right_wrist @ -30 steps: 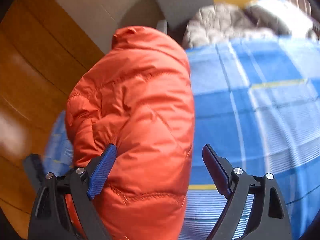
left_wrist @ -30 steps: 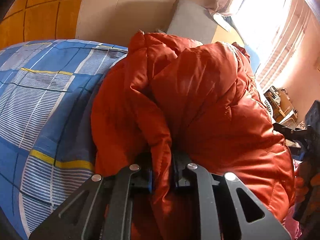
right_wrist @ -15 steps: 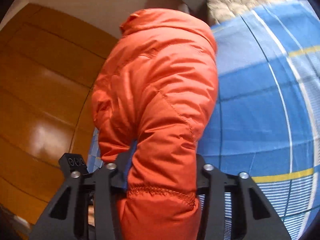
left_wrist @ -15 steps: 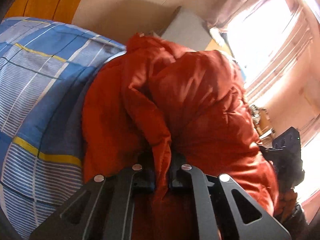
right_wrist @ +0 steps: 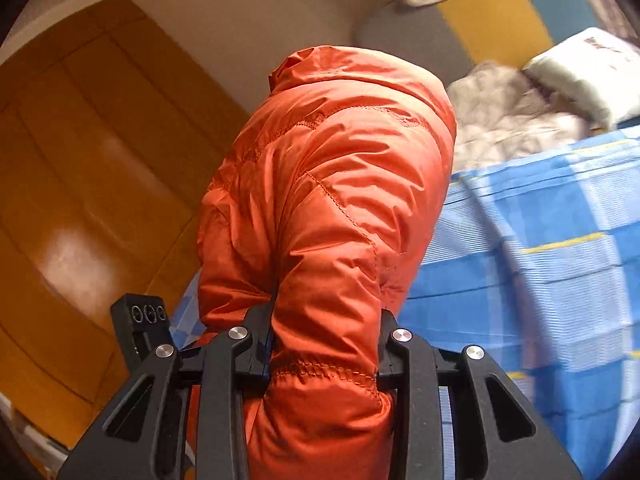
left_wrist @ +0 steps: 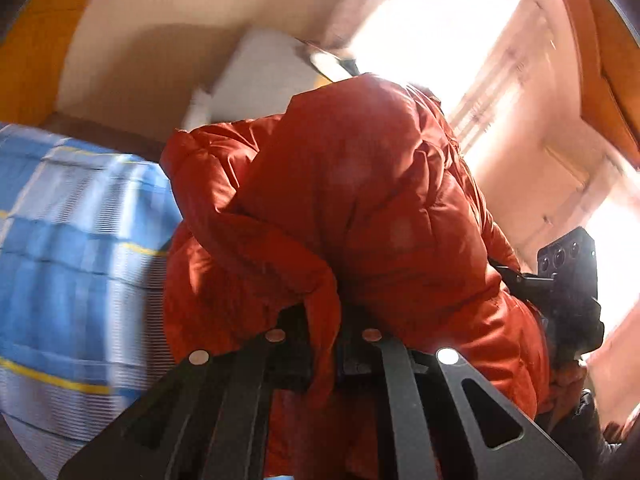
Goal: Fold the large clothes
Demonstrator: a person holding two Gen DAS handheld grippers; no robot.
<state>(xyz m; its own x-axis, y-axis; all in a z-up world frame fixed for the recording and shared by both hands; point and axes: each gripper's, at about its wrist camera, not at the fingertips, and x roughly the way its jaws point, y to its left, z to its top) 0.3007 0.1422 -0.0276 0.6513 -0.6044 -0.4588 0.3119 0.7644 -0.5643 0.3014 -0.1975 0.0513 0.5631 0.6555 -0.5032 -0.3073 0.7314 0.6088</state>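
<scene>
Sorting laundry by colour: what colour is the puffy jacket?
Orange-red jacket; the right wrist view shows it best.

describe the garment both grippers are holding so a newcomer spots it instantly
Start at the bed's blue checked sheet. Above it hangs an orange puffer jacket, pinched by the left gripper and the right gripper. It is the only orange, quilted, shiny item.

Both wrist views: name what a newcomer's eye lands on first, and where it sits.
The orange puffer jacket fills the middle of both views, bunched above the blue checked bedsheet. The right gripper is clamped on a stitched padded fold, the left gripper on a thinner one. A glaring window blazes at the left view's upper right.
</scene>
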